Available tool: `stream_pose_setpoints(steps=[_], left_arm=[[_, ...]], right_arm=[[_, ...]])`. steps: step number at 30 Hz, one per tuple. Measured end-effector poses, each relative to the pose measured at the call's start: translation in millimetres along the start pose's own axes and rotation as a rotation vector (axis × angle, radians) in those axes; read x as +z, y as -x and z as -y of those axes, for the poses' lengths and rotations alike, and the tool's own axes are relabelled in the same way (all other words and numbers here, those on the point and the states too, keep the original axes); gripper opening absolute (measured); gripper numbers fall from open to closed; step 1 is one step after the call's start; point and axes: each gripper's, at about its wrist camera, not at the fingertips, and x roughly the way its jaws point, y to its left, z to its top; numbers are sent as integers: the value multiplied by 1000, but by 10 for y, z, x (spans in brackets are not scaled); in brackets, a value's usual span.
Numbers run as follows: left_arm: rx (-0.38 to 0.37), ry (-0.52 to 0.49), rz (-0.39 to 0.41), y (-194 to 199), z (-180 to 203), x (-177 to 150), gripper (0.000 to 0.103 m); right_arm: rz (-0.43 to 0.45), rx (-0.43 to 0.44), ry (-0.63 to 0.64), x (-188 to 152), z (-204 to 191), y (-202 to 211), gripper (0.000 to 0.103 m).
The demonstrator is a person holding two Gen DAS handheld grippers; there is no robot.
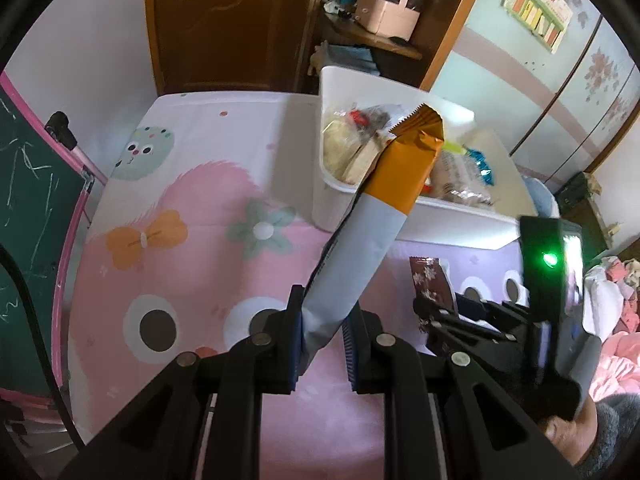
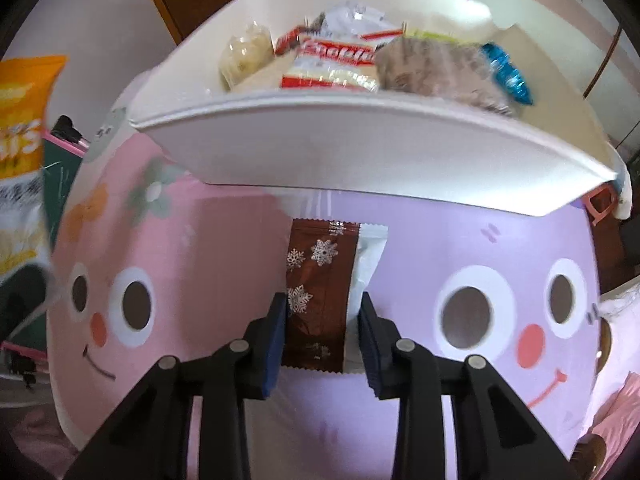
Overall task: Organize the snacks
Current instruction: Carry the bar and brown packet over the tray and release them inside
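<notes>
Snack packet [image 1: 360,232], orange and grey: light, crinkly, soft; clenched by its bottom seam in the left gripper [image 1: 323,344], aloft before the white bin [image 1: 336,208]. Brown snowflake packet [image 2: 320,292]: flat on the bedsheet [image 2: 440,248] near the bin's front wall, between the right gripper [image 2: 322,340] pads, contact unclear. Bedroom; wooden door [image 1: 224,20].

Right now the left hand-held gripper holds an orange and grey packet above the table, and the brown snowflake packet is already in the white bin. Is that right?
Not quite. The brown snowflake packet lies on the table in front of the white bin, between the right hand-held gripper's fingers, as the right wrist view shows. The left hand-held gripper does hold the orange and grey packet.
</notes>
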Motion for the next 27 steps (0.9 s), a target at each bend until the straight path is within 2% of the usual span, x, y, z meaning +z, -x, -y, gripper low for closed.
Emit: stream_pose_setpoints(steps=[11,15,22,27], left_arm=[[-52,-36,45,313,332,334,15],[-59,-67,75,422,512,538,15],[-49,-118,135,525,767,920,15],[-19,-140,169,468,893,1244,16]], right_arm=[[191,22,-20,95,344,1196,33],[260,23,-15,302,480,1541,34],[370,-6,6,675,547,1892,34],[404,-27,-18,1022,679,1967,34]])
